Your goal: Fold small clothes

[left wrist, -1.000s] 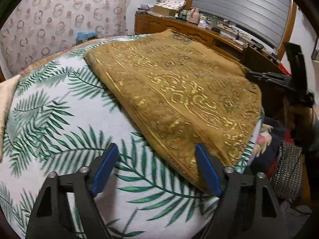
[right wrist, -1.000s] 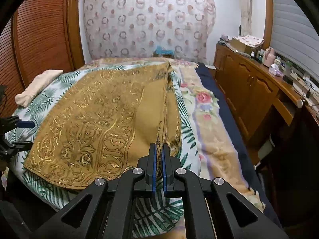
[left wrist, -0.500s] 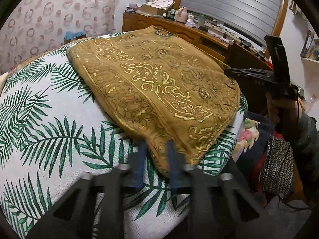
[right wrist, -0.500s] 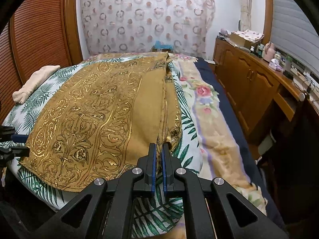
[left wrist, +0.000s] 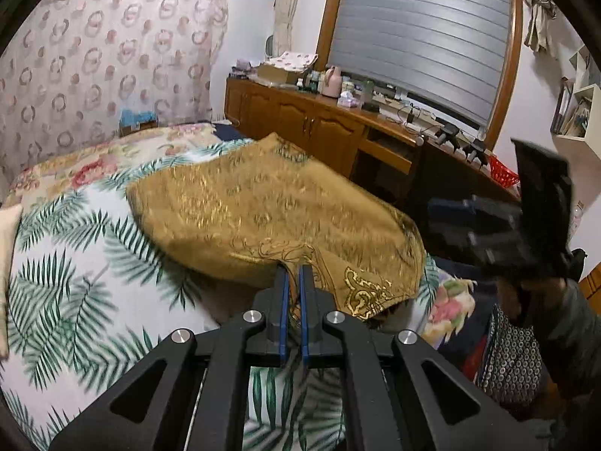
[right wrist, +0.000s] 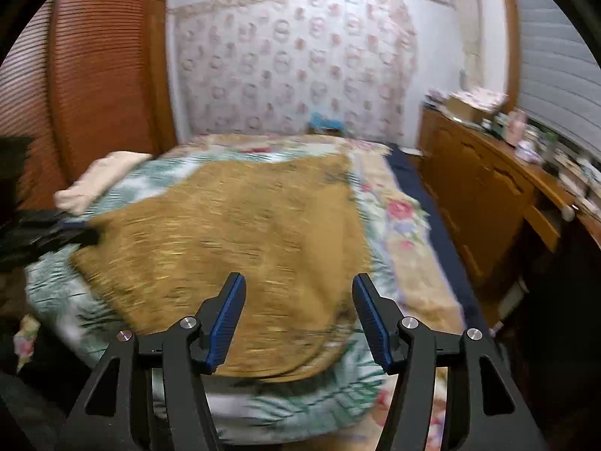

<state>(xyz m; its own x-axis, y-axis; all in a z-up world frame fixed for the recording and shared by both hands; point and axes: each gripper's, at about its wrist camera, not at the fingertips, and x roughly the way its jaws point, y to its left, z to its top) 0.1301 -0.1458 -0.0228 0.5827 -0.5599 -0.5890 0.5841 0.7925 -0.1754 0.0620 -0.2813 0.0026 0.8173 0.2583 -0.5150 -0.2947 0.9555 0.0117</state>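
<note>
While pinched by left gripper [left wrist: 293, 276], gold garment [left wrist: 263, 203] lengthwise up bed [left wrist: 67, 263]

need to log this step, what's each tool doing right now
Left tool: closed on the edge of the gold garment, lifting it.
Right tool: open, holding nothing, over the garment.

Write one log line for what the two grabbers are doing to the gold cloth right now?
left gripper: shut on gold cloth, edge lifted | right gripper: open, over cloth | bed: cloth partly flat
</note>
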